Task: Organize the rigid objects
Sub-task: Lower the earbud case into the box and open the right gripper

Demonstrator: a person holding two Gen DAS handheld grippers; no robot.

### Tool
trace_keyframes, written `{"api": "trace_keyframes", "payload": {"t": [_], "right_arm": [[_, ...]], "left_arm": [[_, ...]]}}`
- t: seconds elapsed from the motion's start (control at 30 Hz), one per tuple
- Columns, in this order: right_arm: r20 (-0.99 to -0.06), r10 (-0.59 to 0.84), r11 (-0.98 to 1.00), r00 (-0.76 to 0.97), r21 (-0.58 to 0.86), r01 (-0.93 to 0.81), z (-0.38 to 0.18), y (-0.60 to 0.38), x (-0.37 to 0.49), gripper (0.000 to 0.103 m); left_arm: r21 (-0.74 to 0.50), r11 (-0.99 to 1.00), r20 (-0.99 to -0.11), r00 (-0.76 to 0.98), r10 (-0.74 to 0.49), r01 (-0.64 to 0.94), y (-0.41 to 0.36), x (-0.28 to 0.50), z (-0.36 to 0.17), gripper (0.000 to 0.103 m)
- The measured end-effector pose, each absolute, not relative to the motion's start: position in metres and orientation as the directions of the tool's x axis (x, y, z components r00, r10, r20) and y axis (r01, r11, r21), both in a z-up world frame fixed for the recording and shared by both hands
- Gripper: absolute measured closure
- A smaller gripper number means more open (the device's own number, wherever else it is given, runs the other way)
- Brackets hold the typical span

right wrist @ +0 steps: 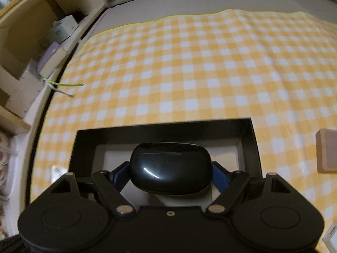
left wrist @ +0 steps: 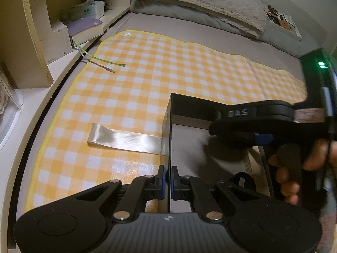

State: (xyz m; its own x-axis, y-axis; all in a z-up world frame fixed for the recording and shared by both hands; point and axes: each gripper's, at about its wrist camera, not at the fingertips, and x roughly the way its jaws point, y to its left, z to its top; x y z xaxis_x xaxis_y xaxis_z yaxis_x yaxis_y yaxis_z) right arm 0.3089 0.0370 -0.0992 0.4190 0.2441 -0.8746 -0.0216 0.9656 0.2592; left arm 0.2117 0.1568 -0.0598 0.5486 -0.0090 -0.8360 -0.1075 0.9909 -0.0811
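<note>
Two grippers share this step, as I read it: my left gripper (left wrist: 168,182) has its fingers clenched on the near wall of the black box (left wrist: 169,139), steadying it on the checked mat (left wrist: 130,88) over the bed, while my right gripper (right wrist: 171,169) carries the glossy black case (right wrist: 170,167), its fingers grasping the case by both sides, above the box's open inside. I'd lower the case until it sits on the box floor before letting go, clear of the walls, and keep the left grip firm.
</note>
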Motion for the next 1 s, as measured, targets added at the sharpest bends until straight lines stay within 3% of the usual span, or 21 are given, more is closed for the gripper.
{"api": "trace_keyframes", "payload": {"t": [0.17, 0.5, 1.0], "right_arm": [[-0.876, 0.18, 0.982, 0.448, 0.187, -0.03, -0.103, 0.045, 0.313, 0.021], [-0.878, 0.239, 0.969, 0.415, 0.241, -0.048, -0.099, 0.048, 0.324, 0.017], [-0.822, 0.367, 0.928, 0.436, 0.289, -0.236, -0.024, -0.001, 0.262, 0.017]], "left_arm": [[-0.085, 0.991, -0.837, 0.548, -0.013, -0.107, 0.157, 0.213, -0.059, 0.098], [-0.095, 0.989, -0.838, 0.546, -0.019, -0.111, 0.157, 0.214, -0.059, 0.098], [-0.091, 0.989, -0.838, 0.546, -0.01, -0.121, 0.155, 0.213, -0.059, 0.098]]}}
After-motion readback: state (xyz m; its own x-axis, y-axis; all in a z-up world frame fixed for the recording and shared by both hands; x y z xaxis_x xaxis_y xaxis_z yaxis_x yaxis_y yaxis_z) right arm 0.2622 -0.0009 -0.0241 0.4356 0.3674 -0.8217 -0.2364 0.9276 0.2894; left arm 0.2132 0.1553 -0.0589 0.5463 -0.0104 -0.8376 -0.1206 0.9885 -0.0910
